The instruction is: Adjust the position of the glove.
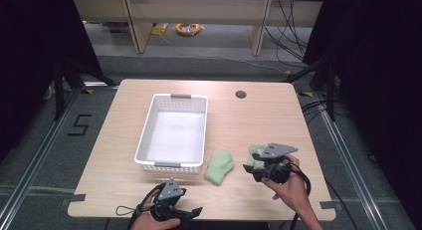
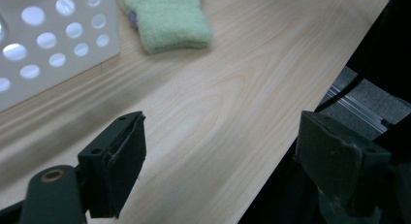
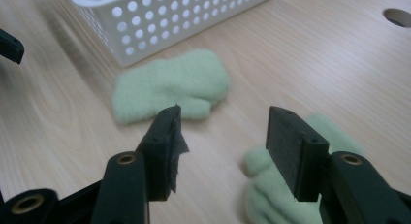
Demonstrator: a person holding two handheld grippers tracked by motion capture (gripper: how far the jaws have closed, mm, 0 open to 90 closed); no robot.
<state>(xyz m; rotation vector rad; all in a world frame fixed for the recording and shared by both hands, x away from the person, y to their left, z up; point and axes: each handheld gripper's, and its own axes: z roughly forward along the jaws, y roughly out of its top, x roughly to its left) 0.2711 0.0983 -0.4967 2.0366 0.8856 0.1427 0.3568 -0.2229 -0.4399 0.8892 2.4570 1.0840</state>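
Two light green fleece mittens lie on the wooden table. One mitten (image 1: 219, 166) (image 3: 169, 86) (image 2: 165, 18) rests flat just right of the white basket. The other mitten (image 1: 256, 155) (image 3: 271, 190) lies partly under my right gripper (image 1: 251, 169) (image 3: 223, 146), whose jaws stand open just above its left part with nothing held. At the table's near edge my left gripper (image 1: 191, 211) (image 2: 223, 161) is open and holds nothing, hovering over bare wood.
A white perforated basket (image 1: 144, 135) (image 3: 194, 20) (image 2: 48, 44) stands mid-table, nothing inside. A round cable hole (image 1: 241, 94) (image 3: 397, 15) sits near the far edge. Bare wood surrounds the mittens; the table's front edge runs right under the left gripper.
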